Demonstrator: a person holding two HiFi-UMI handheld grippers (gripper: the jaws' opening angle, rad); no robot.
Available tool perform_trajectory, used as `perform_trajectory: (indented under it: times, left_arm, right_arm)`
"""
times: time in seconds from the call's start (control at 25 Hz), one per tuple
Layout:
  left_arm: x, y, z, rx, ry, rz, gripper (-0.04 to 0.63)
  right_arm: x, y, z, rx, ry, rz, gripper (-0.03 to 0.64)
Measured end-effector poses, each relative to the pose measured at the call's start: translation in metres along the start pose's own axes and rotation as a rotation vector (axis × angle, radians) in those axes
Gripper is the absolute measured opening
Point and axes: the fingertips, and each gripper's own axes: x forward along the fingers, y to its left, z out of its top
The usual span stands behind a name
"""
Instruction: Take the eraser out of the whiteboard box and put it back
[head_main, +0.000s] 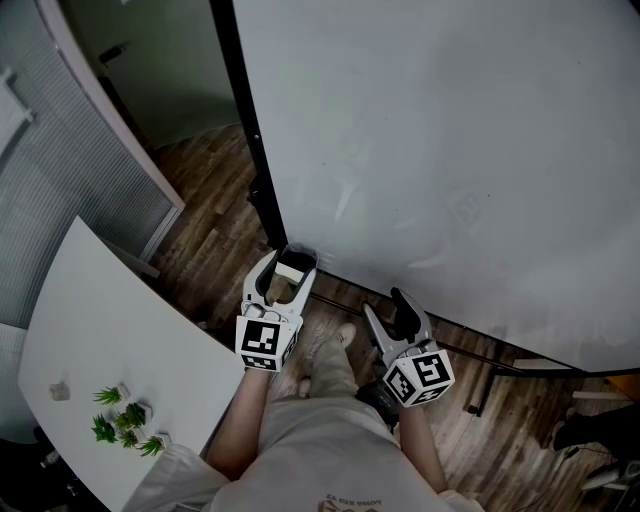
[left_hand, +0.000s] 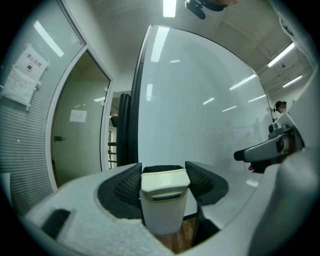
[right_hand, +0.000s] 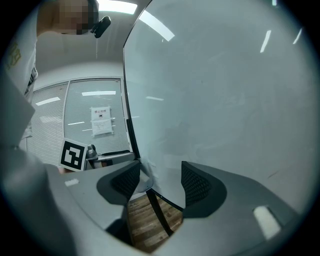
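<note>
Low in the centre of the head view, the left hand-held gripper (head_main: 290, 262) has the eraser (head_main: 293, 268), a cream-coloured block, clamped between its jaws, both ribbed pads pressing on its sides. That puts the eraser up in the air, right at the lower left corner of the whiteboard (head_main: 450, 150); whether it touches the board can't be told. Over to the right and a touch lower, the right hand-held gripper (head_main: 390, 312) sits level with its jaws standing wide, nothing between them. Its own view looks straight through the gap to the board's bottom edge and the wooden floor (head_main: 210, 200). Both grippers point towards the board, apart from each other, each with its marker cube facing up. At the lower left of the frame, a white table (head_main: 100, 320) carries a few small green plants (head_main: 125, 420).
</note>
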Motion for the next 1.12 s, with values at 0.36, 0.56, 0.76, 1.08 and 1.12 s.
perform_trajectory:
  times: [0.36, 0.56, 0.76, 1.08, 1.12]
  left_arm:
    - [0.007, 0.000, -0.008, -0.008, 0.026, -0.001, 0.267]
    - [0.008, 0.000, -0.010, -0.010, 0.033, 0.010, 0.268]
    - [0.009, 0.000, -0.013, -0.021, 0.035, 0.010, 0.268]
    - [0.011, 0.000, -0.016, -0.024, 0.041, 0.017, 0.268]
    - [0.011, 0.000, -0.016, -0.025, 0.042, 0.018, 0.268]
  right_arm:
    - [0.001, -0.004, 0.000, 0.006, 0.005, -0.004, 0.256]
    - [0.000, -0.006, -0.001, 0.004, 0.008, -0.004, 0.256]
    - [0.001, -0.008, -0.002, 0.009, 0.011, -0.002, 0.256]
    - [-0.001, -0.010, -0.004, 0.015, 0.013, -0.001, 0.256]
    - [-0.001, -0.011, -0.005, 0.016, 0.013, -0.002, 0.256]
